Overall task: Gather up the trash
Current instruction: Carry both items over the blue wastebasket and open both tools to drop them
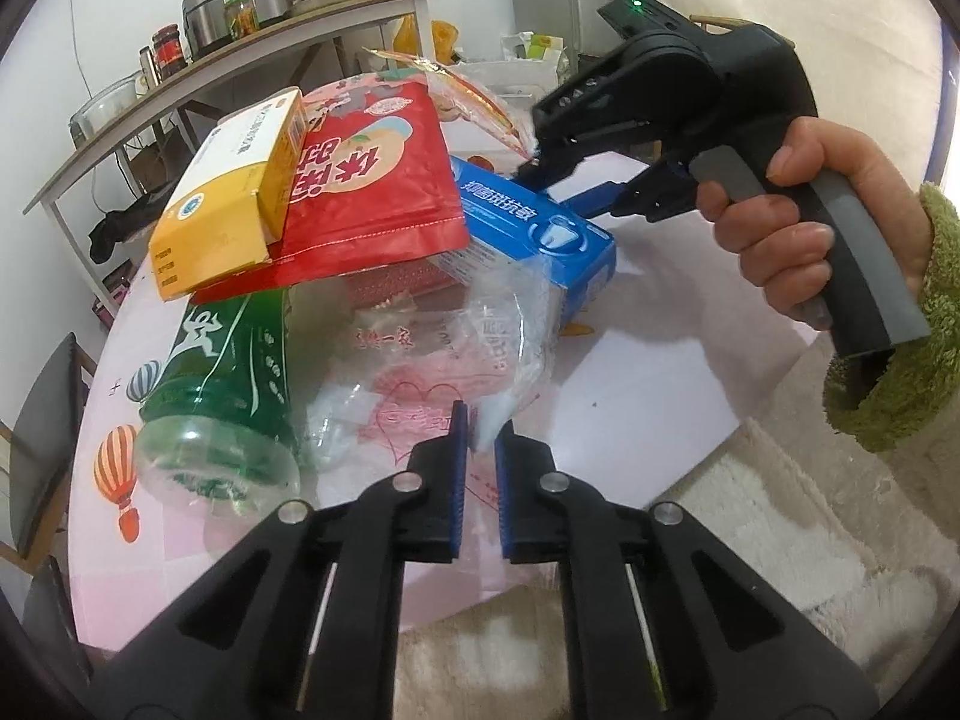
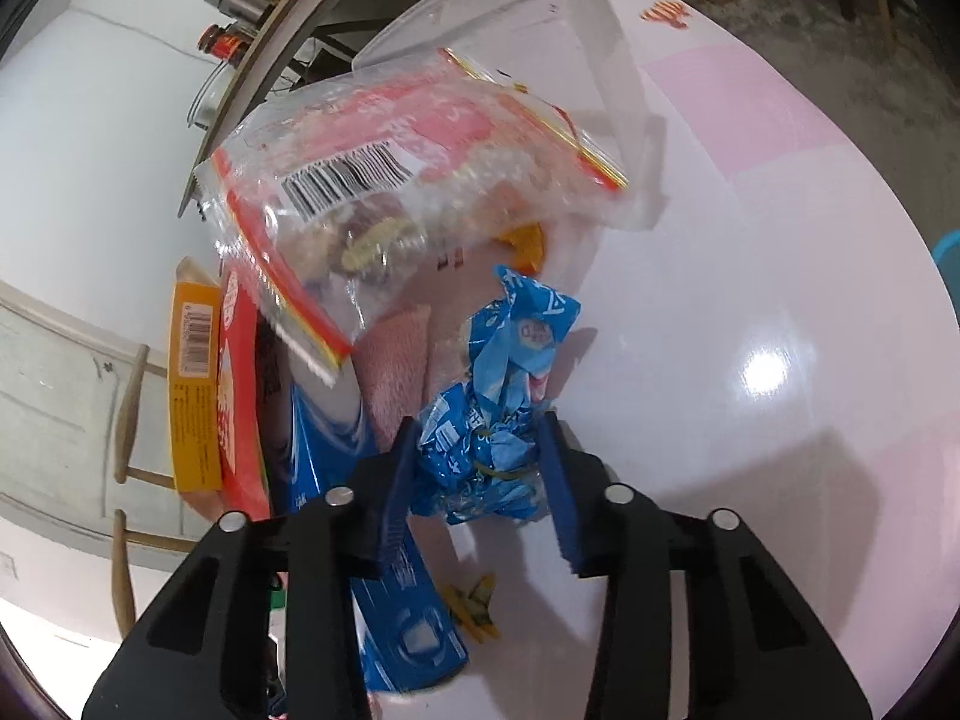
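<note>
A trash pile lies on the round table: a green bottle (image 1: 222, 396), a yellow box (image 1: 231, 192), a red pouch (image 1: 372, 192), a blue box (image 1: 534, 234) and a clear plastic bag (image 1: 432, 372). My left gripper (image 1: 480, 450) is shut on the edge of the clear plastic bag near the table's front. My right gripper (image 2: 480, 450) is shut on a crumpled blue wrapper (image 2: 492, 420) beside the pile. It also shows in the left wrist view (image 1: 540, 171), behind the blue box. A clear red-edged packet (image 2: 384, 192) lies just beyond the wrapper.
The round table (image 2: 750, 312) has a glossy white and pink top. A clear plastic container (image 2: 510, 18) stands behind the packet. A small yellow scrap (image 2: 477, 606) lies by the blue box. A shelf (image 1: 240, 54) with jars and a cooker stands behind.
</note>
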The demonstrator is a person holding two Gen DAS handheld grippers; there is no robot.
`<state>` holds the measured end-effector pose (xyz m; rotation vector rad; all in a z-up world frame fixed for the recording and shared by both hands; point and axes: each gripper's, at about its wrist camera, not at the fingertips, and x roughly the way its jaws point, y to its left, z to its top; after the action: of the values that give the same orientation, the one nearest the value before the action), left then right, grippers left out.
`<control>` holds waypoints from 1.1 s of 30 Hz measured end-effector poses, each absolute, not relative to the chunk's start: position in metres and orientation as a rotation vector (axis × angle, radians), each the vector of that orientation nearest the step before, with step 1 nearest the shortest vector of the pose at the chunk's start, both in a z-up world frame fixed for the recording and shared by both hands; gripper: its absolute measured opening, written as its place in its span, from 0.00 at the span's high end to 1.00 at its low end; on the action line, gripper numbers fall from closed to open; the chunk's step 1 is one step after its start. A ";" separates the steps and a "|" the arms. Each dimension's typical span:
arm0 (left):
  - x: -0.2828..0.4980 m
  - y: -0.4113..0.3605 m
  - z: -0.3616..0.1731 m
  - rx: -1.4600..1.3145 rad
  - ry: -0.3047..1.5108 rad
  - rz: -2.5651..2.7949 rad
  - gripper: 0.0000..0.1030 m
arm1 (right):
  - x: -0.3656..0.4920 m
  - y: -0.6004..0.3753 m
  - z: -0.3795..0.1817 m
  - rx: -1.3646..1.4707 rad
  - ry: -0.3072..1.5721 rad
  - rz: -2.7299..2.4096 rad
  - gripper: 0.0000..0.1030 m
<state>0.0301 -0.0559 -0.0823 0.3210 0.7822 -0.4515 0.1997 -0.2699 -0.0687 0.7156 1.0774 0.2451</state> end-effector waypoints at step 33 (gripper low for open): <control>0.088 -0.213 0.086 0.190 0.646 -0.818 1.00 | 0.008 -0.472 0.018 0.875 0.625 -0.030 0.69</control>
<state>0.0877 -0.2133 0.0863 0.1903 0.6458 -0.8181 0.0081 -0.4719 0.0185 0.8747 0.6250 -0.0305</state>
